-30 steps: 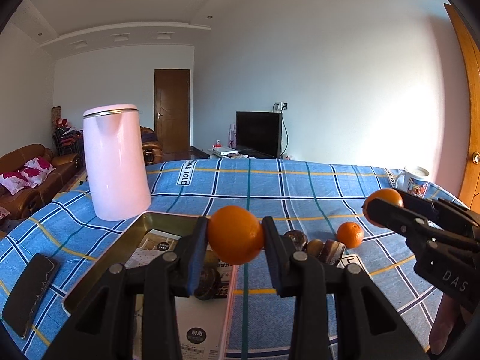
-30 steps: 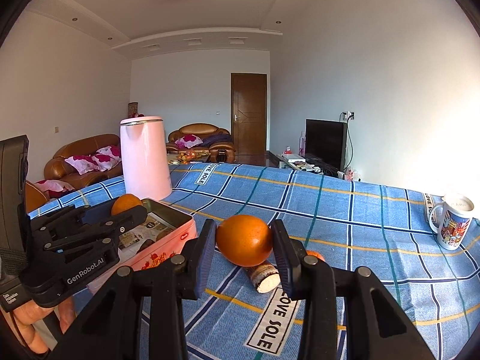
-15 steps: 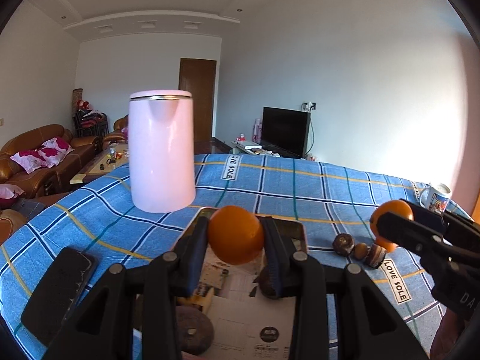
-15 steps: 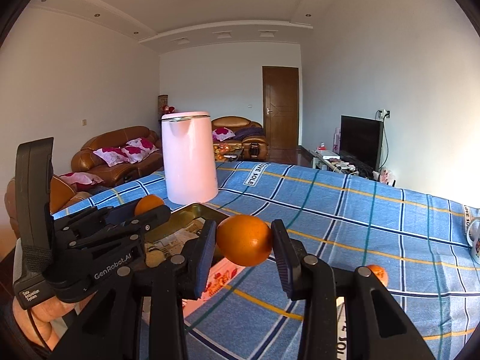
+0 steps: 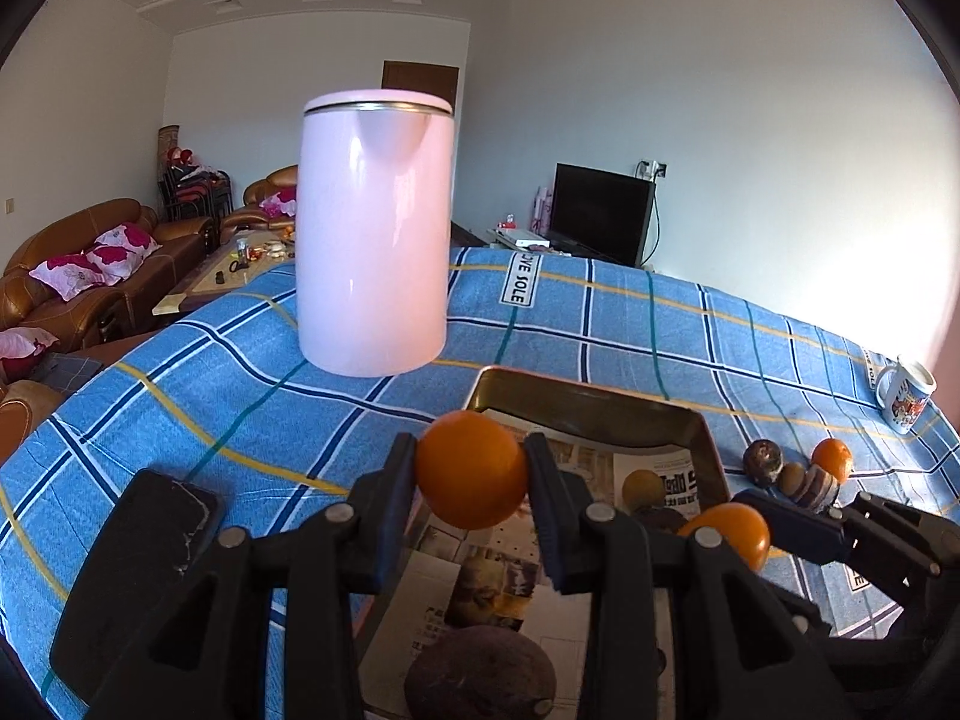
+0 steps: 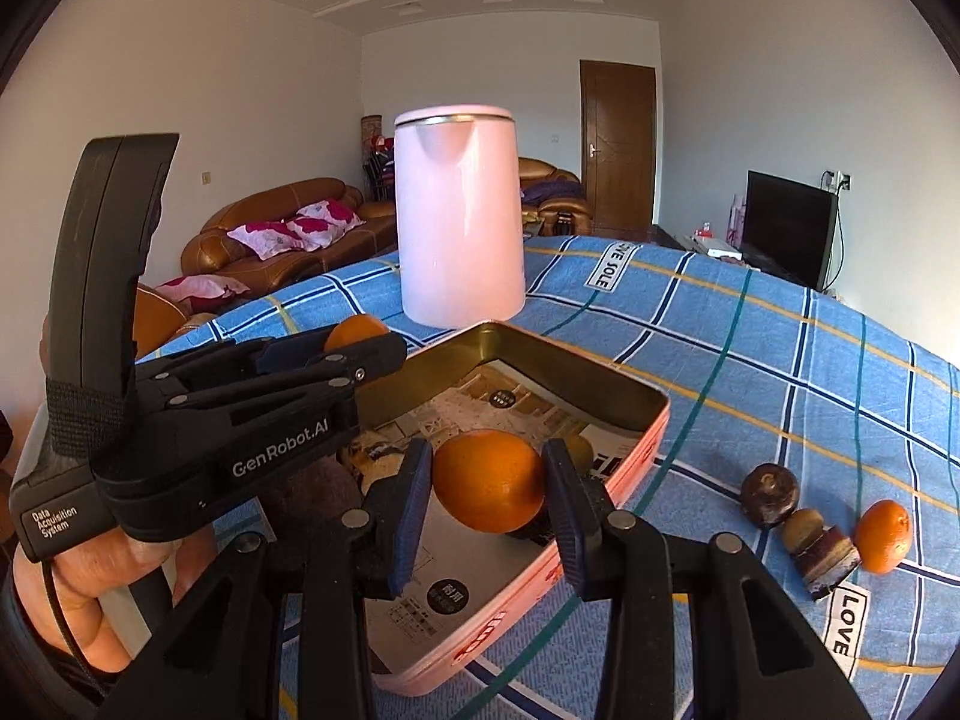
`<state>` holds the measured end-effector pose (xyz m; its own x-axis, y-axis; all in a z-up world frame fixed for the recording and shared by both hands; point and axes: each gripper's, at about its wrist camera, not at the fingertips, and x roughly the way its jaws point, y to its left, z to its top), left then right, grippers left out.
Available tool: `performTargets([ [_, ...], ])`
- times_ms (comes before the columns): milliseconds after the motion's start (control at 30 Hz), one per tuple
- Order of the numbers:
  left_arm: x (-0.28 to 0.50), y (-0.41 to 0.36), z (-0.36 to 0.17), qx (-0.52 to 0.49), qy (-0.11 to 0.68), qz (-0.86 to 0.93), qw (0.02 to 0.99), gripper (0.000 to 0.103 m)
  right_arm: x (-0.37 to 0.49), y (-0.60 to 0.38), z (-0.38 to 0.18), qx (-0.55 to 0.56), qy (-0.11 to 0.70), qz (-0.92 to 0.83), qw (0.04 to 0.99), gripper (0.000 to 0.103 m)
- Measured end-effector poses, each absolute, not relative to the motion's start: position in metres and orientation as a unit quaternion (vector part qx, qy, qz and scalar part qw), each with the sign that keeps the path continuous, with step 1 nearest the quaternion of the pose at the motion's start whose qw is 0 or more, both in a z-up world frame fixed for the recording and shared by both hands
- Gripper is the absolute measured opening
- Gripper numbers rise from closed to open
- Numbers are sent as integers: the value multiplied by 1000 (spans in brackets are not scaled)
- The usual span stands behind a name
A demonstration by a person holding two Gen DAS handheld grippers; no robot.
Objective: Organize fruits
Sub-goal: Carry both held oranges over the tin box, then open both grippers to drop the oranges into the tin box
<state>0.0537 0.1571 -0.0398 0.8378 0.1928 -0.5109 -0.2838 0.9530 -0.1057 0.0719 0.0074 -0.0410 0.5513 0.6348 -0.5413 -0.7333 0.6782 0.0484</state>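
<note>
My left gripper (image 5: pixel 471 477) is shut on an orange (image 5: pixel 472 469) and holds it above the near left part of a pink metal tin (image 5: pixel 591 405) lined with newspaper. My right gripper (image 6: pixel 487 480) is shut on a second orange (image 6: pixel 489 480) over the tin's right side (image 6: pixel 606 480). Each gripper shows in the other's view, the right one (image 5: pixel 744 525) and the left one (image 6: pixel 354 342). Dark and brown fruits lie in the tin (image 5: pixel 480 669). A loose orange (image 6: pixel 883 536) and several brown fruits (image 6: pixel 770 493) lie on the cloth right of the tin.
A tall pink kettle (image 5: pixel 375 234) stands just behind the tin. A black phone (image 5: pixel 135 564) lies at the left on the blue checked tablecloth (image 5: pixel 660 324). A mug (image 5: pixel 906 390) stands at the far right. Sofas and a TV are beyond the table.
Both grippers, each still holding its orange, have moved left and forward and lowered over the tin. The kettle now looms closer and more central.
</note>
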Motion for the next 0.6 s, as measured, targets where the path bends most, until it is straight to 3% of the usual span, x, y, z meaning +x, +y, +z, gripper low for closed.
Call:
performTargets([
  [333,67,159,-46,-76,284,120,948,40,79,34,-59,-138,326,387,851,40],
  [367,66,158,-44,-75,282,123,949,42,79,33,-59,-138,328,389,850,40],
  [433,64,155,-41,-75,274,127,950,59,79,28,-57,-131,326,395,849,46],
  [533,58,148,-32,-73,257,128,955,68,75,16,-51,-125,313,396,854,57],
  [600,56,140,-28,-72,250,123,958,68,73,2,-46,-122,302,392,860,58],
])
